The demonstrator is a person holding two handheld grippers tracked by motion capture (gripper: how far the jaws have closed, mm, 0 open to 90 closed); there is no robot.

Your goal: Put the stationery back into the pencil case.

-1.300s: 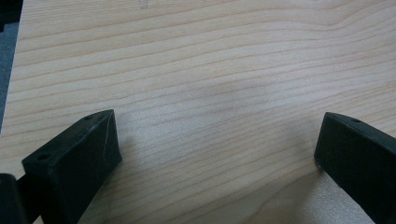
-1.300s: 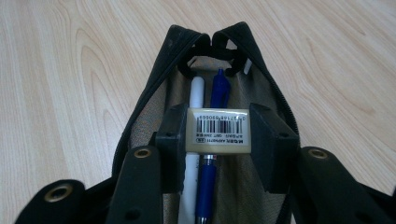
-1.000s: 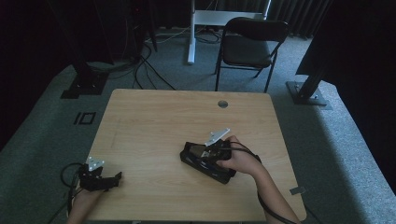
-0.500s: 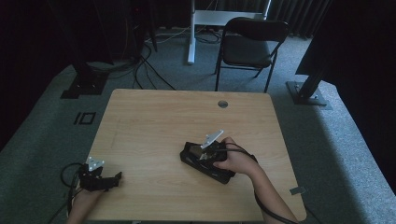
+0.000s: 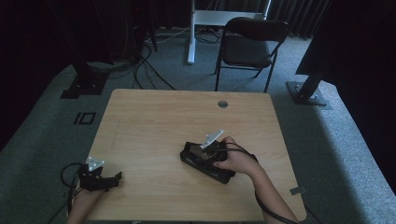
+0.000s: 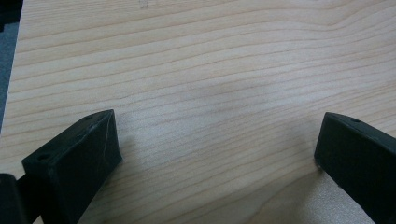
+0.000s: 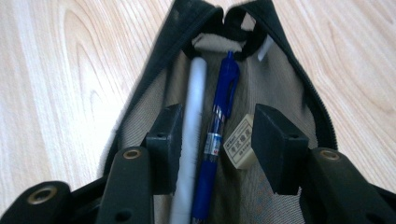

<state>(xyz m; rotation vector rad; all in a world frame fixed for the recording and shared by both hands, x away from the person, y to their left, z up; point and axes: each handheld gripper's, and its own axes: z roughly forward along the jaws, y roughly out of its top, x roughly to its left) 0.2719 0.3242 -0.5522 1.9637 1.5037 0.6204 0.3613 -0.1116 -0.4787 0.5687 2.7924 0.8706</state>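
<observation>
Writing on the eraser (image 7: 239, 141) is too blurred to read. Right gripper (image 7: 215, 135) jaws stand apart inside the pencil case (image 7: 149, 84), straddling 2 pens (image 7: 219, 130) (eraser beside 1 jaw). Left gripper (image 6: 217, 144) gapes wide over bare table (image 6: 210, 60).

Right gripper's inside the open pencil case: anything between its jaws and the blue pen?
Nothing visible. The blue pen lies between the right gripper's open jaws, white pen beside it, eraser on its other side.

dim lab/studio, rig stands (image 5: 309, 88), floor cables (image 5: 140, 70)
</observation>
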